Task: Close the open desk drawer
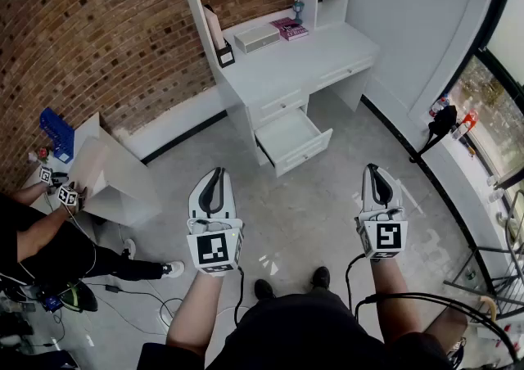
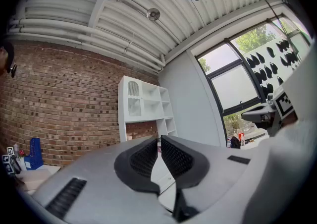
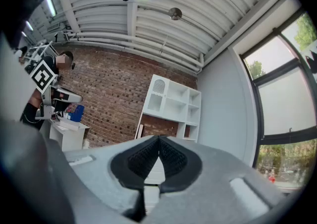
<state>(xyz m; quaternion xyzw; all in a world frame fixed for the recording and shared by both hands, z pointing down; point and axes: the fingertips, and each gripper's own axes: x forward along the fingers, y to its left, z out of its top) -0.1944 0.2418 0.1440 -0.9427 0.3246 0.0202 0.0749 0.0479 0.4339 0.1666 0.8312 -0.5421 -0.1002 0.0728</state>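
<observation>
A white desk (image 1: 327,47) with a shelf hutch stands against the brick wall and the white wall. Its lower drawer (image 1: 295,141) is pulled out and looks empty; the drawer above it is closed. My left gripper (image 1: 215,175) and my right gripper (image 1: 372,170) are held level over the floor, well short of the desk, both shut with nothing between their jaws. In the left gripper view the shut gripper (image 2: 159,140) points at the desk hutch (image 2: 144,106). The right gripper (image 3: 159,139) in its own view also faces the hutch (image 3: 171,103).
A pink book (image 1: 289,28), a white box (image 1: 256,38) and a small frame (image 1: 224,53) lie on the desk. A low white table (image 1: 115,176) stands at the left, where another person (image 1: 49,233) holds grippers. Cables (image 1: 151,299) trail on the floor. Windows (image 1: 491,98) line the right side.
</observation>
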